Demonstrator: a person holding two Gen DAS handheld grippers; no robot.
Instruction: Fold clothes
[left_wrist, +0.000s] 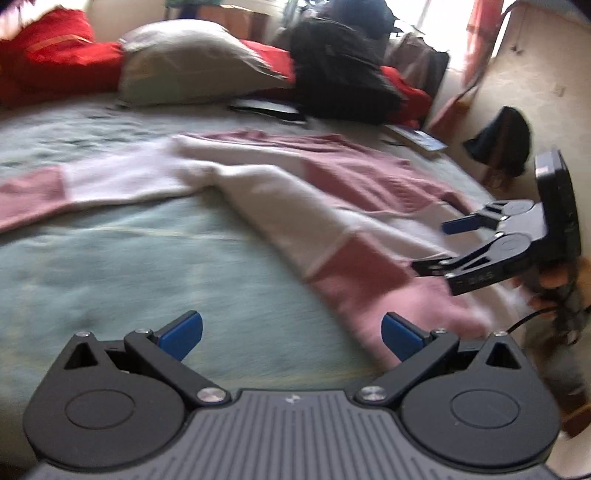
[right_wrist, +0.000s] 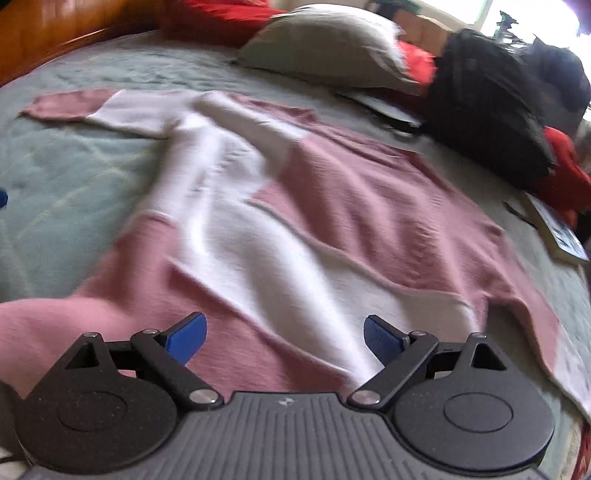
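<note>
pale green quilted bedspread (right_wrist: 74, 173) covers the bed i'm working on, and both views are a bit blurred. spread across it lies the pink and white sweater (right_wrist: 280, 221), front mostly flat, with soft wrinkles running through the white middle. one sleeve (left_wrist: 92, 184) stretches out to the left across the quilt, white near the shoulder and pink toward the cuff. at the head of the bed sit a beige pillow (left_wrist: 192, 62), red bedding (left_wrist: 55, 51) and a black bag (right_wrist: 491, 110); a book (right_wrist: 561, 232) rests near the far right edge of the bed.

my left gripper (left_wrist: 291, 336) hangs over bare quilt just beside the sweater's near pink hem, its blue pads (left_wrist: 183, 334) spread wide with nothing between them. my right gripper (right_wrist: 284, 338) hovers over the lower part of the sweater, pads likewise wide apart and empty. from the left camera i can see the right gripper (left_wrist: 436, 245) side-on above the garment's right edge, fingers parted, with my hand (left_wrist: 550, 284) behind it. i can't tell whether either gripper touches the cloth.
</note>
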